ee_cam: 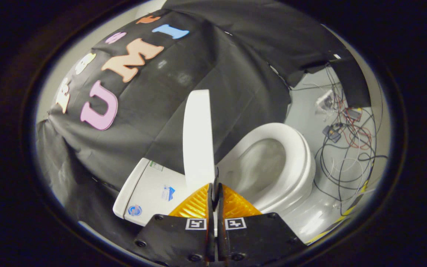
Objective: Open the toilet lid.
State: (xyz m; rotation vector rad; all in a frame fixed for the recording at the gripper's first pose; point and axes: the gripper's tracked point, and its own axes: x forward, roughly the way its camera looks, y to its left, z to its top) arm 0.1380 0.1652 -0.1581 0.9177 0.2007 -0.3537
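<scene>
Tool [215, 185] at lower centre of the frame, fingers drawn nearly together and pinching the edge of the toilet lid [198, 137]; a thin sliver of white shows between the pads. Reads as a grip on the lid rim, both fingers pressing on it.

Lid stands raised, seen edge-on, rising from the fingertips toward the centre of the frame. It appears upright or close to it; exact angle is hard to judge through the fisheye. To its right, the seat [302, 155] and bowl [261, 167] are uncovered. To its lower left lies the tank [148, 193]. Judgement: the opening is largely done; what remains is resting the lid back and letting go.

Risks:
- Lid released short of its balance point could drop back onto the seat.
- Grip is narrow, on a smooth rim; a twist of the wrist could let it slip out.
- Pushing on too hard could knock the lid against the tank.

Materials and shapes: lid is a thin, flat, rigid white plate with rounded outline, likely plastic, matte. Seat is a smooth oval ring, glossy. Bowl is glazed, curved. Tank top is flat with rounded corners and carries small stickers. Loose wires [347, 148] tangle on the pale floor [310, 107] at right of the frame, well apart from the toilet.
</scene>
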